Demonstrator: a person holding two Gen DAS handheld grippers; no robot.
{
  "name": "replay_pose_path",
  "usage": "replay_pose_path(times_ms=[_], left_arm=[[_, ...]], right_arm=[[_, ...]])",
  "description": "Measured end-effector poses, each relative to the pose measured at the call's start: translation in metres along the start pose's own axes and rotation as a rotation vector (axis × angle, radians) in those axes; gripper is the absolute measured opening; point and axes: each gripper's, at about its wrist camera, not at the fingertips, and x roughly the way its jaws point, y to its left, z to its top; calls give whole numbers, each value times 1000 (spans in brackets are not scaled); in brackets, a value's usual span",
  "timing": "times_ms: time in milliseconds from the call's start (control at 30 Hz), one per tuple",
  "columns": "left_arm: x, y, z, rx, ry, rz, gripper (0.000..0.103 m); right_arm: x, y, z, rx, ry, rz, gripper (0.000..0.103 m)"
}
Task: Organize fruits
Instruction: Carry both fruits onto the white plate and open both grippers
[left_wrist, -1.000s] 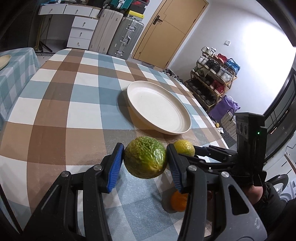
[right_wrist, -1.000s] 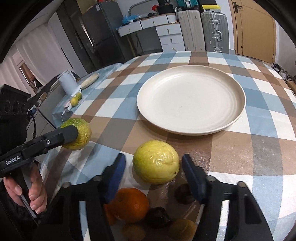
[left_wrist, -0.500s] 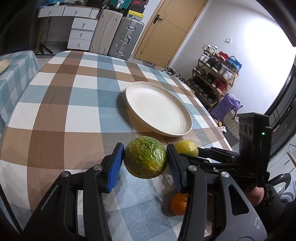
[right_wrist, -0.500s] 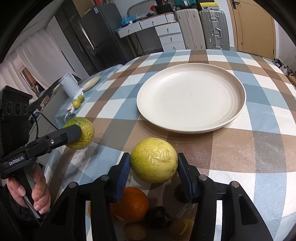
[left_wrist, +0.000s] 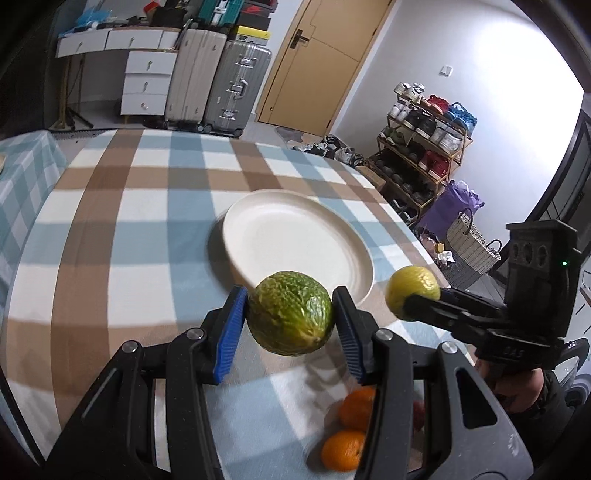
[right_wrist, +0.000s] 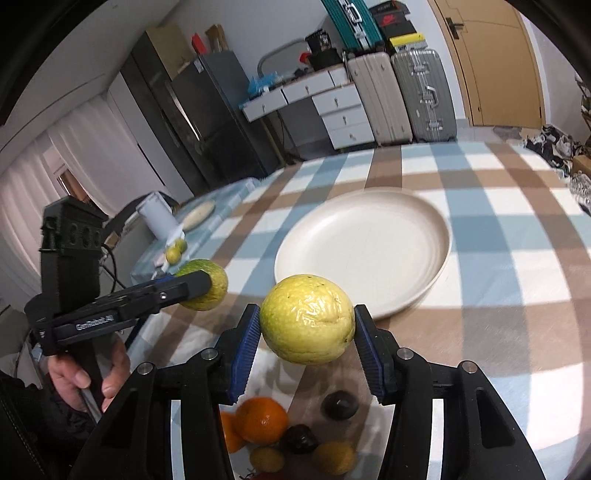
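2 grippers are in use, and each one carries a fruit clear of the checked tablecloth (left_wrist: 122, 236).

1. Left gripper (left_wrist: 290, 325): I read its blue pads (left_wrist: 231, 330) pressed against both sides of a wrinkled green fruit (left_wrist: 290, 317). The fruit hangs above the cloth, at the near edge of the white plate (left_wrist: 295, 240) in the left wrist view. In the right wrist view I see this same gripper at the left, with a hand (right_wrist: 88, 373) on its handle.

2. Right gripper (right_wrist: 306, 339): I read its pads narrowed onto a yellow fruit (right_wrist: 306, 319), gripped on both sides and raised off the table. The plate lies beyond it, slightly to the right. In the left wrist view this gripper enters from the right, with the yellow fruit at its tip just right of the plate's near rim.

3. Plate: it sits on the cloth toward the middle of the table, with nothing on it.

4. Remaining fruit: 2 oranges (right_wrist: 262, 419) lie on the cloth near me, below the right gripper, beside 2 dark fruits (right_wrist: 340, 404) and 2 small yellow ones (right_wrist: 332, 458).

5. Background: I see suitcases (left_wrist: 236, 85) and a white drawer unit (left_wrist: 144, 83) at the far wall, and a shoe rack (left_wrist: 424, 144) at the far right.
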Motion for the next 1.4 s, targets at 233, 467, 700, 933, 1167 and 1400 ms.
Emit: replay_pose_path(times_ms=[233, 467, 700, 933, 1167, 1400], left_arm=[[27, -7, 43, 3, 4, -10, 45], [65, -9, 80, 6, 24, -15, 45], [111, 5, 106, -23, 51, 5, 45], [159, 26, 116, -73, 107, -4, 45], [189, 36, 119, -77, 134, -8, 45], [204, 35, 119, -82, 139, -39, 45]], right_arm=[[-6, -12, 34, -33, -36, -12, 51], [12, -26, 72, -59, -48, -22, 51], [47, -43, 95, -90, -26, -57, 51], [92, -63, 102, -72, 37, -84, 51], [124, -73, 103, -80, 93, -109, 51], [140, -79, 103, -75, 107, -135, 52]])
